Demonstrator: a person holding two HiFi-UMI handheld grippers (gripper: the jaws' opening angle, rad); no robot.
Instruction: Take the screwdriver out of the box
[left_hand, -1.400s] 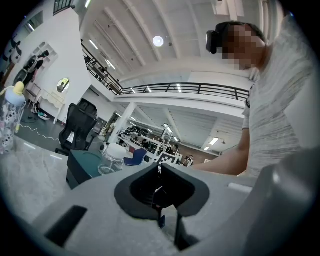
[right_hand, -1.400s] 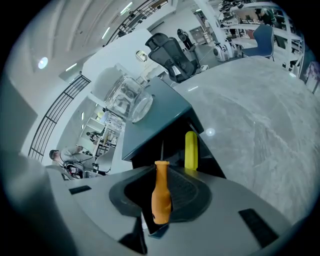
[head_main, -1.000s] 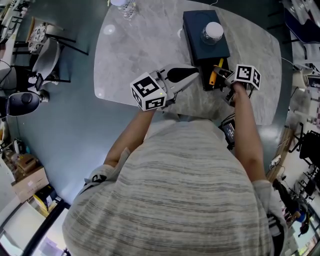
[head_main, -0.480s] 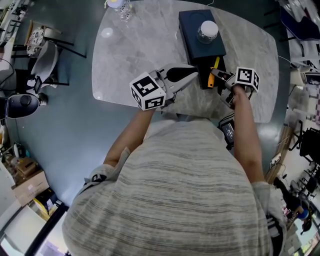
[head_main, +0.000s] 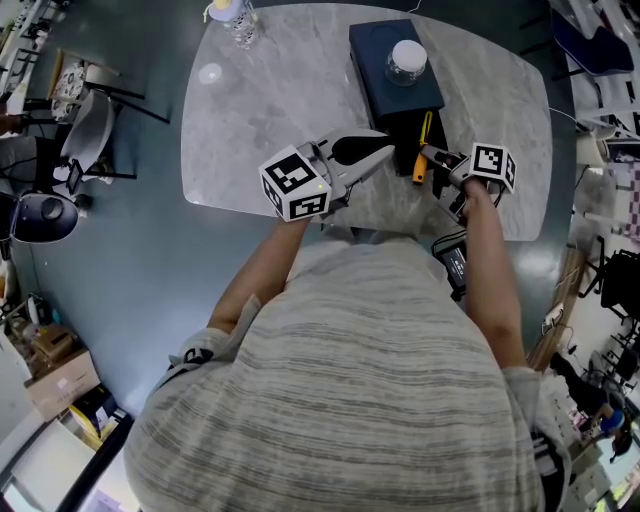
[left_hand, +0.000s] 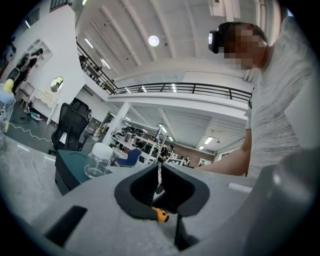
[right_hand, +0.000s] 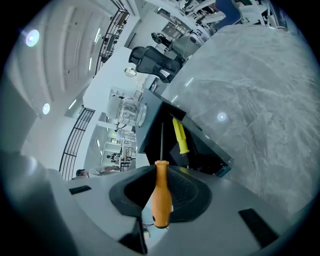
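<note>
An orange-handled screwdriver (right_hand: 161, 195) is clamped in my right gripper (right_hand: 161, 172), its thin shaft pointing at the open end of the dark blue box (right_hand: 150, 127). From the head view the right gripper (head_main: 432, 158) holds that screwdriver (head_main: 419, 170) just outside the box (head_main: 395, 80), at the box's near end. A yellow-handled screwdriver (right_hand: 180, 134) still lies inside the opening (head_main: 426, 128). A glass jar (head_main: 407, 60) with a white lid stands on the box. My left gripper (head_main: 385, 150) hovers shut and empty just left of the box, its jaws pressed together (left_hand: 159, 175).
The grey marble table (head_main: 270, 110) carries a water bottle (head_main: 235, 15) at its far left corner. Office chairs (head_main: 90, 110) stand on the floor to the left. The table's near edge runs right under both grippers.
The right gripper has drawn the orange screwdriver a little back from the box, toward me. The left gripper has stayed where it was.
</note>
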